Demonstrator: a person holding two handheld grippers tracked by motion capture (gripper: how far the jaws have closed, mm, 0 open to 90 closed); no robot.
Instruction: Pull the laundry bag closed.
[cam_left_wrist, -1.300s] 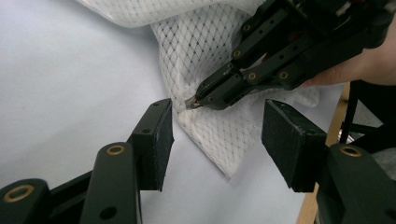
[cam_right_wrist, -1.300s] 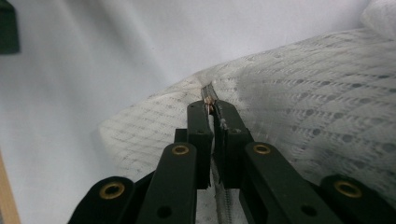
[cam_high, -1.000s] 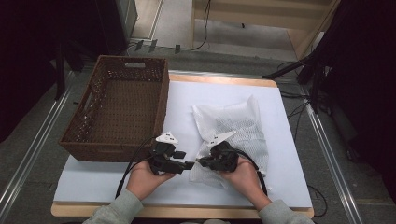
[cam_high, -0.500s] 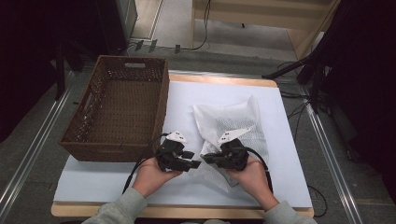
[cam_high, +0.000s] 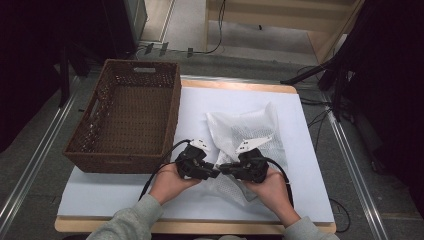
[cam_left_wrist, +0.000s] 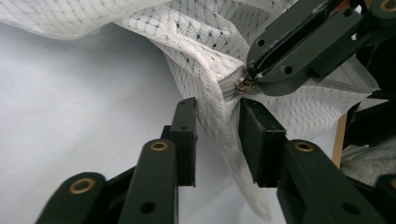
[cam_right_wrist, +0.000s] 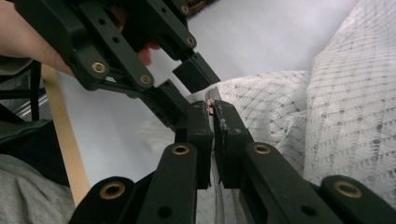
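High view: the brown wicker basket (cam_high: 127, 117) stands at the left of the white table (cam_high: 300, 150) and I see nothing in it. Beside it lies the white mesh bag (cam_high: 250, 132); what it holds I cannot tell through the net. Its near corner is lifted between my two hands.

My right gripper (cam_right_wrist: 214, 116) is closed tightly on the zipper pull (cam_left_wrist: 243, 85) at that corner. My left gripper (cam_left_wrist: 215, 135) has just been closing, with the mesh fabric between its jaws; the right pad seems to touch the cloth, the left pad is not yet on it, so it does not pinch.

I think the risk is this: if the left jaws take too little fabric, the cloth slips out when I pull the zipper, and the bag follows. Loose mesh can also jam in the slider.
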